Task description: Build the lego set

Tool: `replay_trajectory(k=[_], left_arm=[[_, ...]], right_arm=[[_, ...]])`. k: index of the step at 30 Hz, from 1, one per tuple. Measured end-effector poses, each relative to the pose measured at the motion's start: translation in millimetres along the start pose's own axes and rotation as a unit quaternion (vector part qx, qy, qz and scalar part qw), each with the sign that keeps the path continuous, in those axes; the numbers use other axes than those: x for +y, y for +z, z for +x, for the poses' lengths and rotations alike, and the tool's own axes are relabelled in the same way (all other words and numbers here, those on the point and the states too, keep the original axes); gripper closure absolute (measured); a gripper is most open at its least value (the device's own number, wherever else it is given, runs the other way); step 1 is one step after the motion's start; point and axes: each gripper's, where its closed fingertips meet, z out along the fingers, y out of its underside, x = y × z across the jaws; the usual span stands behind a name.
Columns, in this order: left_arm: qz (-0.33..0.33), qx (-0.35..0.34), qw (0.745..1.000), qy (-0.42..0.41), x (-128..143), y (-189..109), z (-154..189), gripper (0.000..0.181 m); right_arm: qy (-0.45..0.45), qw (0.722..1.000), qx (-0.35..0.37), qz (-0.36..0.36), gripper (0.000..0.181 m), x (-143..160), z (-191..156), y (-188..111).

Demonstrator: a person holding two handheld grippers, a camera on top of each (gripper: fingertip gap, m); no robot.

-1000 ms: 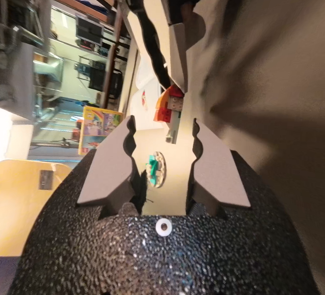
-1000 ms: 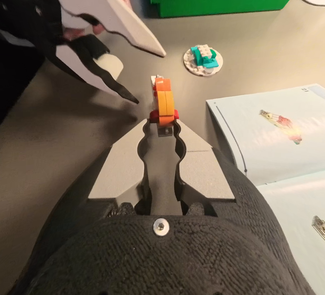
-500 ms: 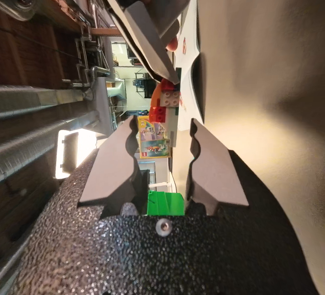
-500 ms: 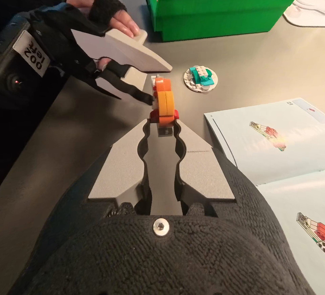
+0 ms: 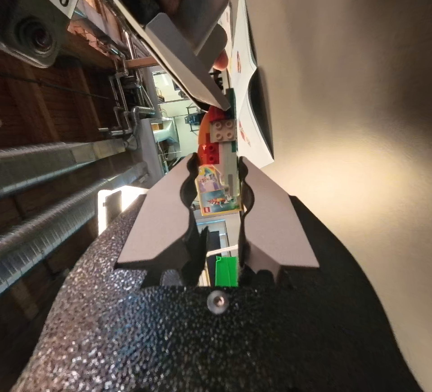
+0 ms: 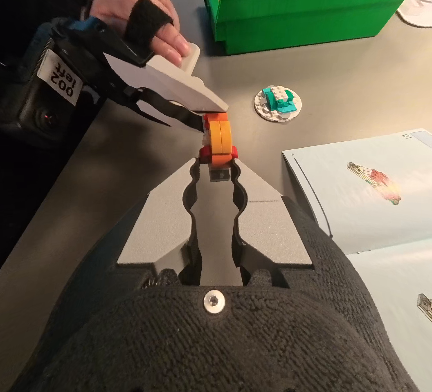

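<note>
A small lego model (image 6: pixel 221 135) of orange, yellow and red bricks on a white and grey base is held above the grey table (image 6: pixel 327 91). My right gripper (image 6: pixel 216 162) is shut on its near end. My left gripper (image 6: pixel 211 115) comes in from the left and its two fingers close on the far end from above and below. In the left wrist view the model (image 5: pixel 222 128) sits between the tips of my left gripper (image 5: pixel 217 161), and my right gripper (image 5: pixel 221 110) pinches its other end. A round white plate with a teal build (image 6: pixel 278 106) lies beyond.
A green bin (image 6: pixel 304 2) stands at the back of the table. An open instruction booklet (image 6: pixel 362 194) lies at the right. A person's hand (image 6: pixel 140 4) holds the left gripper. The colourful set box (image 5: pixel 217 194) stands farther off. Less than 4 cm separates the two grippers' tips.
My left gripper has swung in from the left onto the far end of the model and its fingers have narrowed around it. My right gripper has kept hold of the model.
</note>
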Motion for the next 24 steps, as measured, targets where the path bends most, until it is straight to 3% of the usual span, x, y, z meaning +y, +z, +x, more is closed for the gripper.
replay_trajectory(k=[10, 13, 16, 19, 22, 24], left_arm=[[0.024, 0.072, 0.995, 0.063, -4, 1, 12, 0.152], [0.013, 0.094, 0.995, 0.027, 0, 2, 13, 0.152], [-0.018, 0.143, 0.987, -0.072, 7, 6, 21, 0.152], [-0.041, 0.198, 0.962, -0.184, 11, 7, 31, 0.151], [-0.057, 0.242, 0.933, -0.26, 10, 6, 38, 0.151], [-0.051, 0.261, 0.919, -0.289, 5, 5, 40, 0.151]], right_arm=[[0.015, 0.999, -0.012, -0.027, 0.156, 17, -1, 11], [0.026, 0.999, -0.012, -0.015, 0.156, 15, 1, 12], [0.01, 1.0, 0.019, -0.003, 0.154, 11, 10, 10], [-0.076, 0.993, 0.093, 0.015, 0.128, 0, 23, 3], [-0.227, 0.965, 0.129, 0.021, 0.131, -11, 9, 3], [-0.292, 0.944, 0.151, -0.012, 0.132, -9, 4, 11]])
